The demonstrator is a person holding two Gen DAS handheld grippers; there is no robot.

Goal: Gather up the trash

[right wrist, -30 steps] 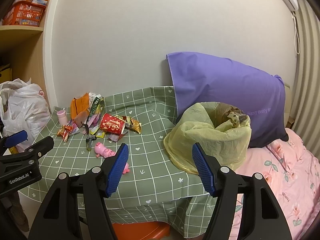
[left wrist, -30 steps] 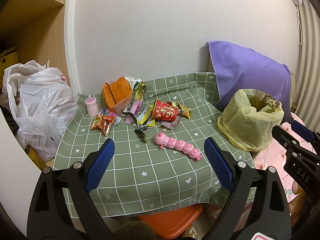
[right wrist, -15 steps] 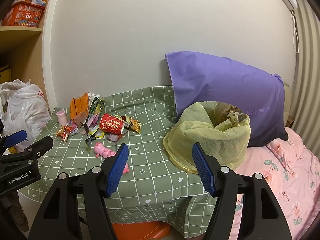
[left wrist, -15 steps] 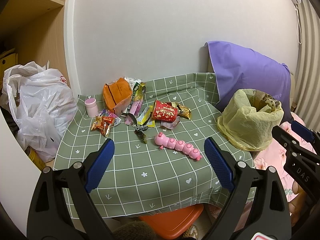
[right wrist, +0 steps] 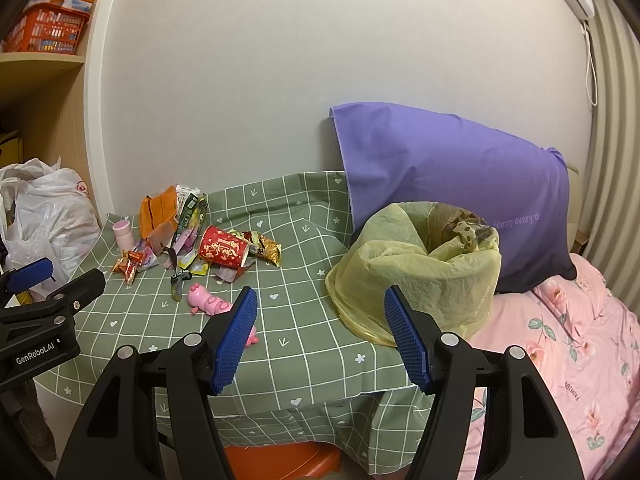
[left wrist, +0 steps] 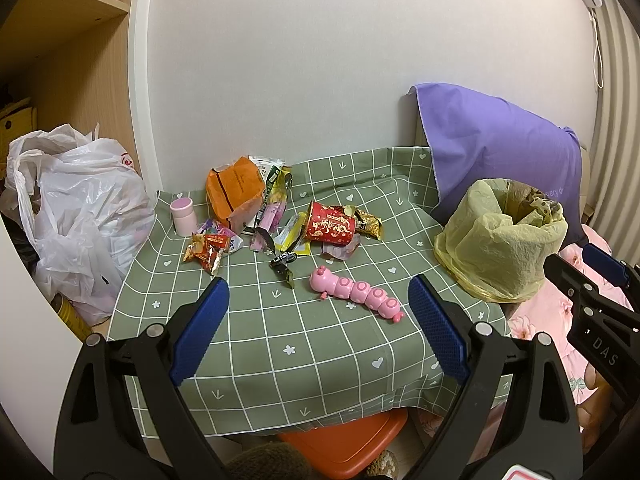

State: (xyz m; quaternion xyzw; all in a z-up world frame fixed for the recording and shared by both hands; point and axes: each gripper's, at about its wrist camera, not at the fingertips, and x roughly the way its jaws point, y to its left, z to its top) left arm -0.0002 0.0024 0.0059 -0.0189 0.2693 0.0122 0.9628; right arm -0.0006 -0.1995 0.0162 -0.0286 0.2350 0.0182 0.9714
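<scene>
The left gripper (left wrist: 318, 328) is held level with its blue-padded fingers (left wrist: 199, 330) spread wide and nothing between them; the right gripper (right wrist: 320, 336) sits beside it to the right, likewise wide apart and empty; each shows at the edge of the other's view, pointing the same way, both raised clear of the desk (left wrist: 280, 344).

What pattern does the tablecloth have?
The green tablecloth has a white grid with small hearts, flowers and arrows; clearest in the left wrist view.

Each gripper is black plastic with triangular cut-outs, silver screw heads at the joints and blue ribbed pads. The left gripper (left wrist: 318, 326) reads "GenRobot.AI" in white; the right gripper (right wrist: 320, 334) reads "DAS".
</scene>
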